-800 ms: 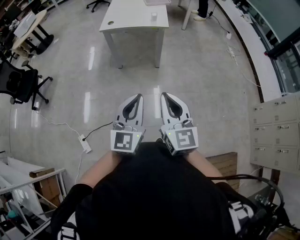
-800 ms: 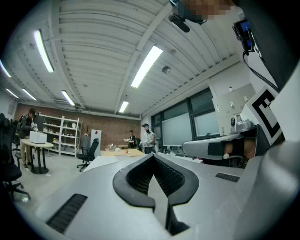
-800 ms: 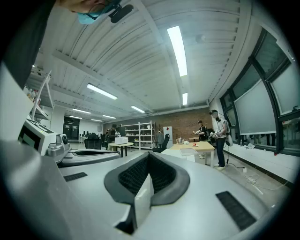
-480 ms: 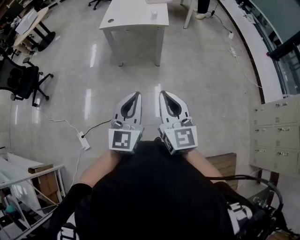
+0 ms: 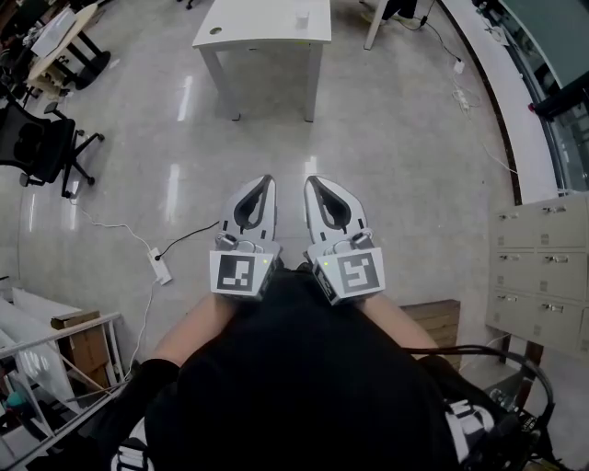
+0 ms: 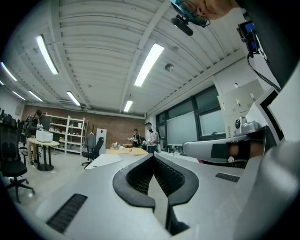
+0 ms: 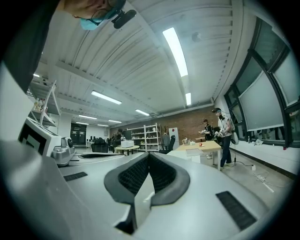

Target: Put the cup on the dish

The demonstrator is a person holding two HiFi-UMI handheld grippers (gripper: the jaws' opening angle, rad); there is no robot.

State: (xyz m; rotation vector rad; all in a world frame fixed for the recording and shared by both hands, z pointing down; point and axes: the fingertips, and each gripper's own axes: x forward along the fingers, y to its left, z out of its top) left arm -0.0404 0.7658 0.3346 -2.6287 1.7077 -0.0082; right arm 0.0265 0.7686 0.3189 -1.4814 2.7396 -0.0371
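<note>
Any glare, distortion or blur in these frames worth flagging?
Head view: sharp, barrel-bent at the edges; light streaks glare on the glossy grey floor. Left gripper view: heavy fisheye, black corners, long white ceiling lamp blown out. Right gripper view: same fisheye; bright ceiling tube clipped too.

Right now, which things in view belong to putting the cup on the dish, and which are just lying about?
Job: left claw and right claw, both shut, empty; far table; small white thing on it, likely the cup; round thing, maybe the dish.
Lying about: chair, power strip, lockers.
</note>
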